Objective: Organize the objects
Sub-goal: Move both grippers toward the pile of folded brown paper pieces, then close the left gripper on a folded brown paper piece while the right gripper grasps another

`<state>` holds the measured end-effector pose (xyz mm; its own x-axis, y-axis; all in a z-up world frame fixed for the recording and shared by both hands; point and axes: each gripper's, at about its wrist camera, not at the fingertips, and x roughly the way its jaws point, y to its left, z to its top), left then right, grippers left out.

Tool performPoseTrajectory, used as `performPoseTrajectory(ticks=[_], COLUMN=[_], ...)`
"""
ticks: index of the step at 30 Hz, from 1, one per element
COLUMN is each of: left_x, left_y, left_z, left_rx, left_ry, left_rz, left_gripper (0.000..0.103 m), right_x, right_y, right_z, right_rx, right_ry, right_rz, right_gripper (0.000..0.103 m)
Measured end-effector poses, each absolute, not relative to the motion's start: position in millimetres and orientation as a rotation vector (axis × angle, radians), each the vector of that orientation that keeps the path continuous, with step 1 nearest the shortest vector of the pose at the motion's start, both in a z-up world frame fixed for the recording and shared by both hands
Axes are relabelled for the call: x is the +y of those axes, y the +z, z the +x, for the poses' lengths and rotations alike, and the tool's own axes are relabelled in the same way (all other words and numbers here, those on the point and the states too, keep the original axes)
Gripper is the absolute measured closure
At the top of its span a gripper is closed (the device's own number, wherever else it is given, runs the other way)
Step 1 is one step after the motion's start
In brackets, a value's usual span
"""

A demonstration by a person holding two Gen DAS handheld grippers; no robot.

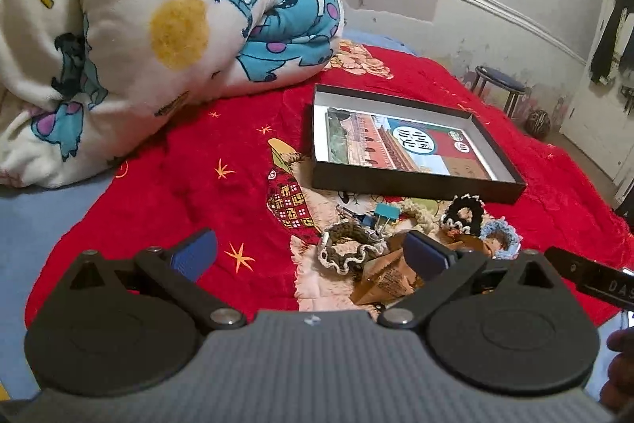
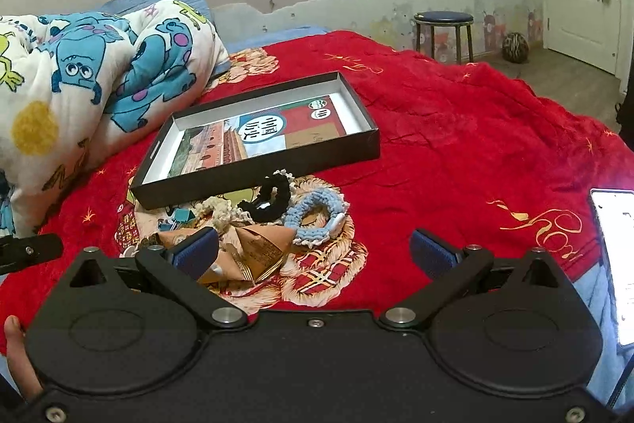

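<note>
Both tools are spread wide and hold nothing. The left gripper [image 1: 311,256] hangs low over the pile [image 1: 396,236], which lies at about 1 o'clock from it. The right gripper [image 2: 313,250] has the pile at 11 o'clock. The small things lie tangled, so a grab may lift two at once, or the wrapper [image 2: 253,252] may slip. Farther, at 12 o'clock, the box [image 2: 356,141] holds only a picture card [image 2: 257,137].

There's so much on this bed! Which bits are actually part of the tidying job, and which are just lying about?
Part of the job:
black box
black scrunchie
blue scrunchie
brown scrunchie
teal binder clip
brown paper packet

Just lying about:
cartoon quilt
red blanket
stool
phone
</note>
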<state>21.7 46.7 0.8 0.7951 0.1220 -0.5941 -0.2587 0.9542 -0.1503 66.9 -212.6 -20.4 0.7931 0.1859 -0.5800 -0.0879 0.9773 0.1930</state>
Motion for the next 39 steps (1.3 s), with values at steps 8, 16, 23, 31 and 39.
performPoseTrajectory(ticks=[8,16,23,31,39], left_x=[45.9,27.4,31.1,10.3,-7.2], left_y=[15.1,28.2,-4.0,-17.5,-35.7], left_z=[23.1,67.2,69.1,67.4,70.9], left_rx=[0.539,0.478,0.643,0.675,0.746], left_ry=[0.175,0.143,0.105,0.046,0.005], left_rz=[-0.204,-0.041,-0.074,-0.057,-0.029], left_gripper=[0.0,0.0,0.0,0.0,0.009], right_x=[-212.3,-216.9,-224.1,-219.7,-205.1], right_y=[-15.8,3.5,-8.6,-40.1,-47.5], right_z=[75.0,126.8,128.0,127.9,123.2], right_rx=[0.625,0.565,0.595,0.685,0.722], right_ry=[0.187,0.208,0.215,0.337,0.405], right_rz=[0.166,0.239,0.291,0.442,0.435], right_gripper=[0.0,0.0,0.0,0.006,0.021])
